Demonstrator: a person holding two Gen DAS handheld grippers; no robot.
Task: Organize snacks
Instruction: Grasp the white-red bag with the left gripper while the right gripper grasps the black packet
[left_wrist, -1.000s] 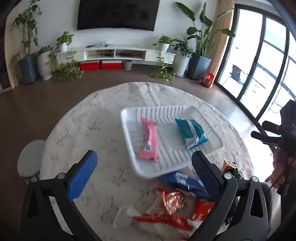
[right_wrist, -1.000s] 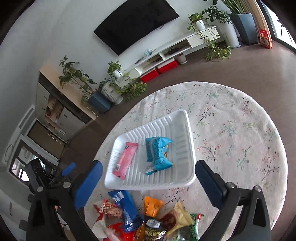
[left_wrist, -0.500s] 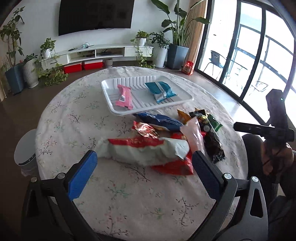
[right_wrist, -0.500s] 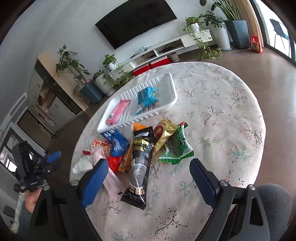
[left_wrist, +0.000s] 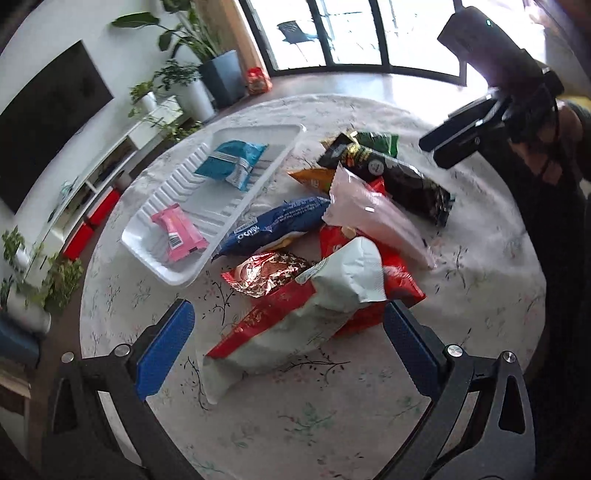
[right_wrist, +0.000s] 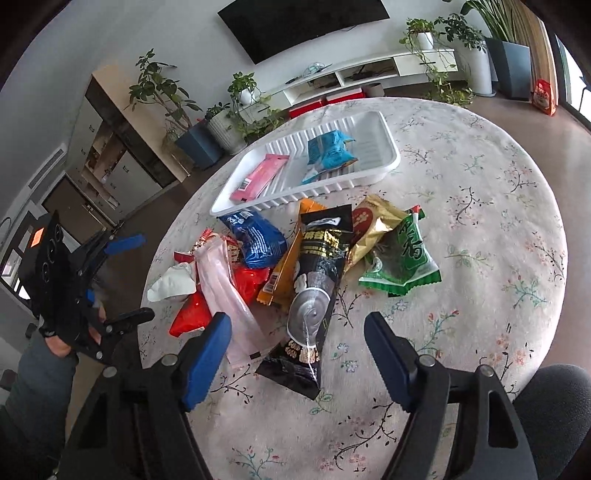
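A white ribbed tray (right_wrist: 384, 168) (left_wrist: 184, 275) holds a pink bar (right_wrist: 260, 177) (left_wrist: 177, 232) and a light blue packet (right_wrist: 328, 151) (left_wrist: 232, 162). In front of it lies a pile of snacks: a dark blue pack (right_wrist: 255, 240) (left_wrist: 273, 229), a long black bag (right_wrist: 317, 291) (left_wrist: 399, 177), a green packet (right_wrist: 402, 258), a gold packet (right_wrist: 373, 229), a pale pink bag (right_wrist: 225, 288) (left_wrist: 373, 218) and a red-and-white bag (left_wrist: 299, 317). My left gripper (left_wrist: 288, 347) is open and empty over the red-and-white bag. My right gripper (right_wrist: 299, 347) is open and empty over the black bag's near end.
The round table (right_wrist: 498, 206) has a floral cloth. A grey stool (right_wrist: 554, 398) stands at its near right edge. A TV shelf (right_wrist: 369, 70) and potted plants (right_wrist: 221, 122) line the far wall. Glass doors (left_wrist: 351, 33) are to the right.
Both grippers have pulled back from the tray toward the near side of the table and dropped lower. The snack pile now sits between their fingers. The right jaws have narrowed slightly.
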